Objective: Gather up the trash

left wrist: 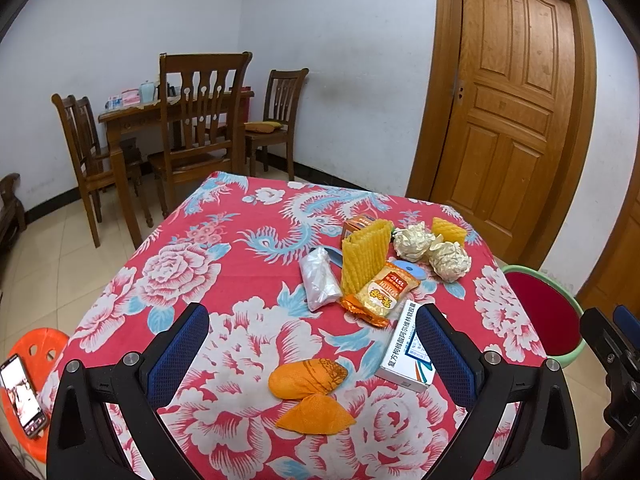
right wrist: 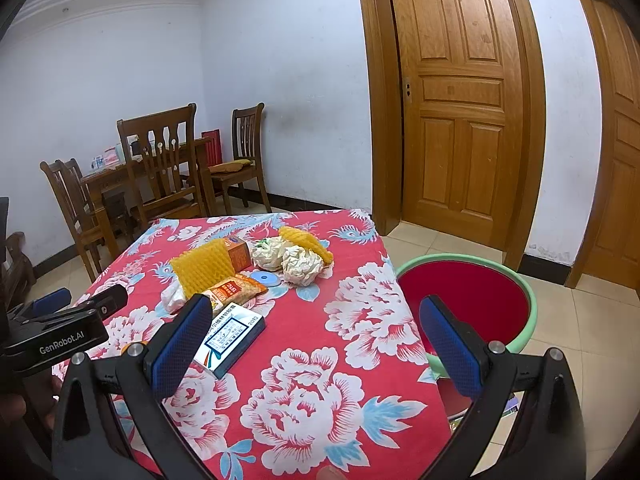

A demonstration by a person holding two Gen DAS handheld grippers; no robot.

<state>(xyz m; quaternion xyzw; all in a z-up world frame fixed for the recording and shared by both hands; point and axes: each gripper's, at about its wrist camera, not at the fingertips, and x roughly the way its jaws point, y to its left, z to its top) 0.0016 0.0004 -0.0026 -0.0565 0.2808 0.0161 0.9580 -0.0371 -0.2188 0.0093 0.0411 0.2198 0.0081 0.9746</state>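
Observation:
Trash lies on a table with a red flowered cloth [left wrist: 208, 280]: two orange peel pieces [left wrist: 308, 376], a white medicine box [left wrist: 404, 352] [right wrist: 232, 340], a yellow snack packet [left wrist: 384, 292], a clear plastic bag [left wrist: 318, 278], yellow foam net sleeves [left wrist: 366, 256], an orange carton [right wrist: 239, 254], two crumpled paper balls [left wrist: 448, 260] [right wrist: 302, 266] and a blue disc [right wrist: 266, 279]. My left gripper [left wrist: 312, 354] is open above the peel pieces. My right gripper [right wrist: 316, 346] is open and empty over the table's right part. A green basin with a red inside [right wrist: 472, 300] [left wrist: 544, 312] stands right of the table.
A wooden dining table with several chairs [left wrist: 192, 120] stands at the back left. A wooden door [right wrist: 456, 100] is at the back right. An orange stool [left wrist: 40, 352] with a phone [left wrist: 22, 396] on it is at the left. The floor is tiled.

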